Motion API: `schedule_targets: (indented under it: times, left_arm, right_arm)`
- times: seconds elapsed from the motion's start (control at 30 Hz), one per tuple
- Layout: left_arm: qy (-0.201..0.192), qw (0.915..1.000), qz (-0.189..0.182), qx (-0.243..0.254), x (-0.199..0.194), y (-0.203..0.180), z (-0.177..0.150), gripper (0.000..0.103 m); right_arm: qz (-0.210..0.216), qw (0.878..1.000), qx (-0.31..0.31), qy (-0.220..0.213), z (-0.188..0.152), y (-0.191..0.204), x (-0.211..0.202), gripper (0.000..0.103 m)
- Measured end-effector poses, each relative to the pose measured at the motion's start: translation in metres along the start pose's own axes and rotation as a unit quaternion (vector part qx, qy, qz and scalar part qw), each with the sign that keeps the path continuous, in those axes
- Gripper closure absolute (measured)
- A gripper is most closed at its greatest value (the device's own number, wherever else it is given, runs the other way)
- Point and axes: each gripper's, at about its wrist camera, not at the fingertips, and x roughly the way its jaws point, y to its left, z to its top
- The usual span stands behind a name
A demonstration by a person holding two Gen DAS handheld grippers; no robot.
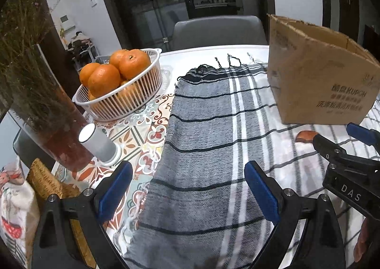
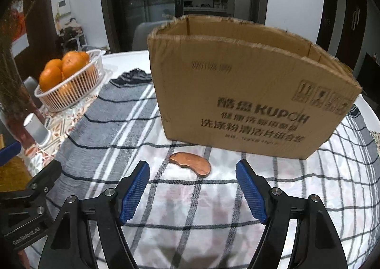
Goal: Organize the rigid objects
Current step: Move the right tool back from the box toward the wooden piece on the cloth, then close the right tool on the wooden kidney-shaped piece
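your right hand-held gripper [image 2: 192,188] has its blue pads spread wide with nothing between them, and the thing to fetch lies straight ahead of it: a flat, brown, kidney-shaped piece [image 2: 190,164] lying on the checked cloth [image 2: 190,221] that covers the bench, just in front of the near wall of the cardboard box [image 2: 249,93]. it sits apart from the box, not touching it, and a little beyond your fingertips, roughly centred in the gap between them.

what matters is how it lies. its long axis runs nearly side to side across your view, dipping slightly toward you at its right end. your jaws open along that same line, so closing as you are would take it end to end. judging from this, you would do better to roll the wrist so the pads meet its short width, or else come down over it squarely. it looks thin and low on the cloth, so expect a shallow bite and some fabric in the way.

your left hand-held gripper [image 1: 188,190] is also wide open and empty, hovering over the grey striped part of the cloth. from its view the brown piece [image 1: 306,136] is off to the right, partly behind your right tool, clearly farther away. the right side is the nearer one, and the open-topped box behind looks the likely place for it.
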Motion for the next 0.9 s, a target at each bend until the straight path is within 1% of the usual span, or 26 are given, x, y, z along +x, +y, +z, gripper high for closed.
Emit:
schedule_targets:
  times: [0.13, 0.47, 0.77, 0.9]
  left_arm:
    - [-0.006, 0.9998, 0.014, 0.013, 0.011, -0.002, 0.004, 0.007]
    - [-0.006, 0.9997, 0.009, 0.020, 0.030, -0.005, 0.014, 0.007]
    - [-0.003, 0.9996, 0.013, 0.025, 0.038, -0.007, 0.017, 0.007]
    - [0.003, 0.9996, 0.010, 0.025, 0.042, -0.008, 0.014, 0.007]
  right_arm:
    - [-0.009, 1.000, -0.002, 0.012, 0.001, 0.003, 0.016, 0.027]
    - [-0.028, 0.998, 0.031, 0.043, 0.004, 0.001, 0.050, 0.027]
    - [-0.023, 0.997, 0.037, 0.057, 0.006, 0.004, 0.067, 0.027]
    - [-0.022, 0.996, 0.038, 0.071, 0.004, 0.007, 0.077, 0.030]
